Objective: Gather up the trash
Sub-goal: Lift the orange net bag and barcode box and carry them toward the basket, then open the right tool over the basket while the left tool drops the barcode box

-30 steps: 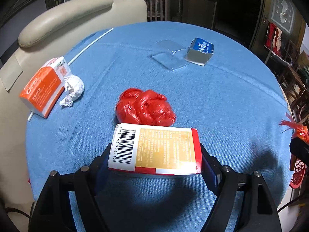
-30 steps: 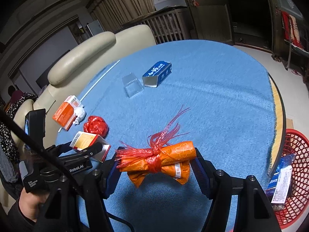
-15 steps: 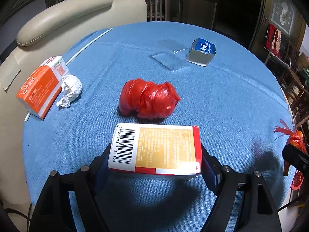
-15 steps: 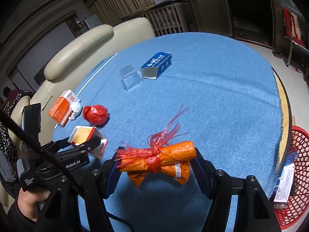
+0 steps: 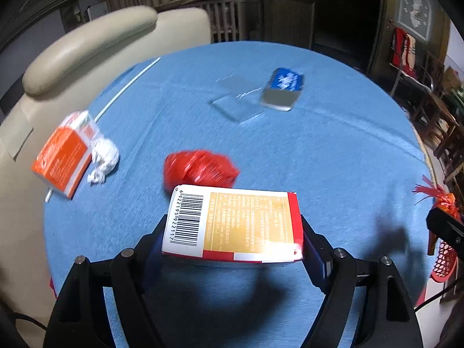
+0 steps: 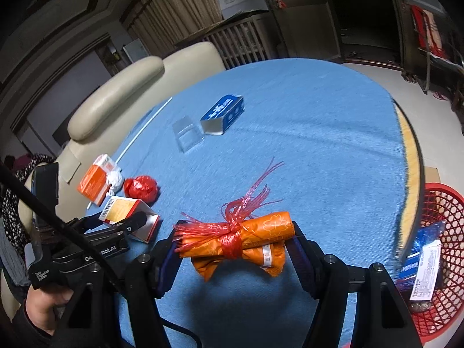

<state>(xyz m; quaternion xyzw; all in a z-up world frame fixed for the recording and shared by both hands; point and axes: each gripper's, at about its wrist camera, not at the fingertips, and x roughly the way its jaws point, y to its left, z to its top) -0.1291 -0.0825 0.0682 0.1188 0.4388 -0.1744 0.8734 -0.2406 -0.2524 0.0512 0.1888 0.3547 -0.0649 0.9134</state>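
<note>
My left gripper (image 5: 233, 237) is shut on a red, white and gold carton (image 5: 232, 226) with a barcode, held above the blue table; it also shows in the right wrist view (image 6: 127, 217). My right gripper (image 6: 233, 243) is shut on an orange bundle (image 6: 243, 240) tied with red plastic strips, held above the table near its right edge. A red basket (image 6: 440, 258) holding trash stands below that edge. A crumpled red bag (image 5: 200, 169) lies just beyond the carton.
On the blue tablecloth (image 5: 319, 159) lie an orange carton (image 5: 62, 162), a white paper ball (image 5: 103, 159), a clear plastic tray (image 5: 236, 101), a blue box (image 5: 282, 88) and a white straw (image 5: 127, 90). A beige chair (image 5: 87, 46) stands behind.
Both grippers have lifted and pulled back slightly, keeping their loads. The red bag has shifted in the left view. The red basket shows more fully in the right view.
</note>
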